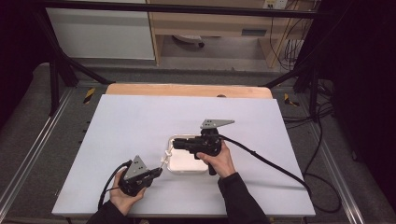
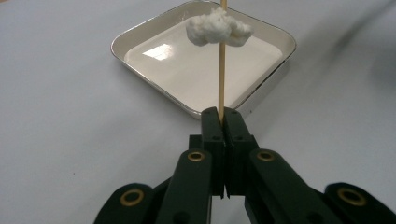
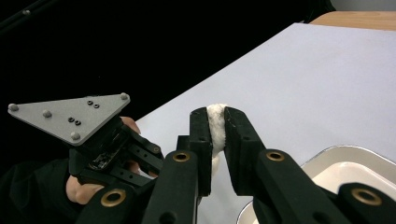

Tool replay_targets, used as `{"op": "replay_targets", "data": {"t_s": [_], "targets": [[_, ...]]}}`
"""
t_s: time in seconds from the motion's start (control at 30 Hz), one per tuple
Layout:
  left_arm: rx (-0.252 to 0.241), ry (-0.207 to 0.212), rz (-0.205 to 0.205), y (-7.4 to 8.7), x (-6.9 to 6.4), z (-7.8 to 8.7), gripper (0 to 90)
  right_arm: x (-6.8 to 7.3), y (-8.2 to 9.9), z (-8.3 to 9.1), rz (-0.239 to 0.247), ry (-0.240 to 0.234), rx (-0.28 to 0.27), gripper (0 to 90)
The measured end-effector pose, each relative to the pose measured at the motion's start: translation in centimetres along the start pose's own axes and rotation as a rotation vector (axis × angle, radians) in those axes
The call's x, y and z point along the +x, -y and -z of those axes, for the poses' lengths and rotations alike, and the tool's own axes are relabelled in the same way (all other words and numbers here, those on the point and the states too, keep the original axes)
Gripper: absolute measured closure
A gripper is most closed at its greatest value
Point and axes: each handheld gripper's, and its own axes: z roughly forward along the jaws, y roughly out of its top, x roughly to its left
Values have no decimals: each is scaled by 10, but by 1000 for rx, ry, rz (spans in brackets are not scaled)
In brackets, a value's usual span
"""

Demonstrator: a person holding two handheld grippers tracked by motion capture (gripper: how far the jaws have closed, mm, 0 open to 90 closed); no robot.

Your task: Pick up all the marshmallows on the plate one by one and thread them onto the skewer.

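**Left gripper view: piece on skewer, not yet seated**

We've got the left gripper [image 2: 222,116] clamped on the skewer [image 2: 222,70], w/ the right gripper [image 3: 216,122] pinching the white piece [image 2: 218,27] on it, over the tray [image 2: 140,35]. Left, we judge: release it.

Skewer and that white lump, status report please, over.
Left gripper shut on the wooden skewer. Right gripper shut on the white fluffy lump. Another lump sits on the skewer above the white square tray. Nothing in the way.
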Motion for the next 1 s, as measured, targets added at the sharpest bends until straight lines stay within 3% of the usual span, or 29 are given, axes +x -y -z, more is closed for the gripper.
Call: {"op": "replay_targets", "data": {"t_s": [1.0], "targets": [[12,-7,-11,0,-1,-1,891,2,6,-4,-1,-7,12,827]]}}
